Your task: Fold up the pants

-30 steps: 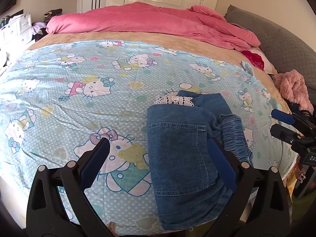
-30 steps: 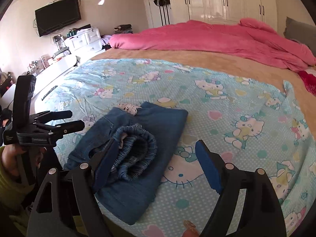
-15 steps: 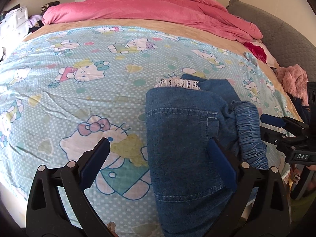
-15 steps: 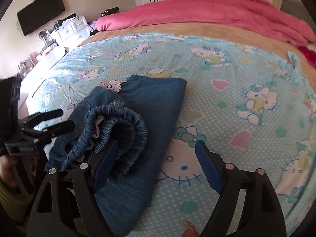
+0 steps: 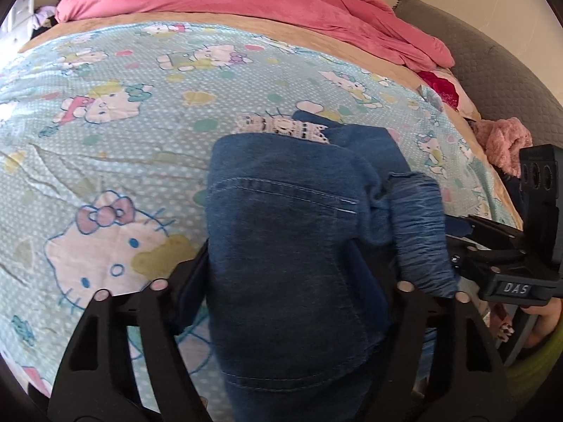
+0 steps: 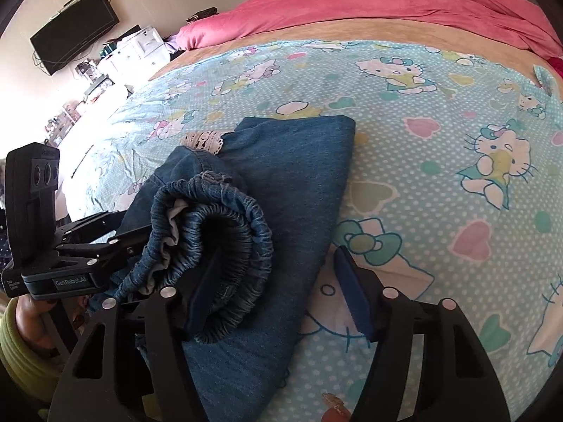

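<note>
Blue denim pants (image 5: 292, 246) lie partly folded on the Hello Kitty bedspread (image 5: 105, 112) near the bed's front edge, with white lace trim (image 5: 281, 126) at their far end. The elastic waistband (image 6: 225, 235) is bunched up in a roll. My left gripper (image 5: 285, 281) is open, its fingers on either side of the pants' near part. My right gripper (image 6: 278, 288) is open, its left finger (image 6: 206, 288) inside the rolled waistband, its right finger (image 6: 352, 292) over the bedspread. Each gripper shows in the other's view.
A pink duvet (image 5: 246, 3) lies across the far end of the bed. A pink fluffy item (image 5: 503, 140) and grey headboard (image 5: 492, 63) are at the right. A TV (image 6: 74, 31) and white drawers (image 6: 140, 49) stand at the left wall.
Both grippers have moved forward and down onto the pants. The left now straddles the near part, and the right has one finger in the waistband roll.
</note>
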